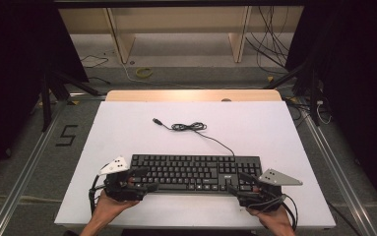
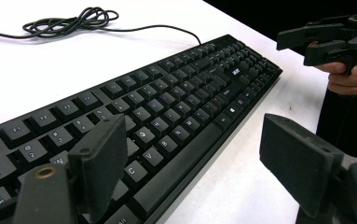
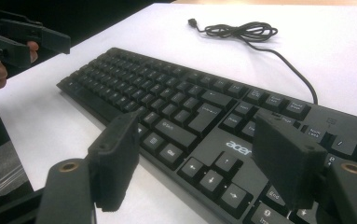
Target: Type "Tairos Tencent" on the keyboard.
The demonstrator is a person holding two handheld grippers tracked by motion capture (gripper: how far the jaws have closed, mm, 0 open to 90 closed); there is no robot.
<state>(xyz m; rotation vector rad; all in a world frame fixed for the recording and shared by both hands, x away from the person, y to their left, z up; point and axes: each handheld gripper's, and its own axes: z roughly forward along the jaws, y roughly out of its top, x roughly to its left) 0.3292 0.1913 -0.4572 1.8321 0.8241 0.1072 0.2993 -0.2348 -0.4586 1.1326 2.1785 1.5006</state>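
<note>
Left hand-held gripper is wide open w/ nothing between its jaws, poised at the left end of the keyboard. Right hand-held gripper is likewise spread & empty, over the arrow keys at the right end. The keyboard lies flat near the front edge of the white counter, its cable coiled behind, plug loose. Judging by this, the approach is done; closing on both ends & lifting or shifting it is left.
</note>
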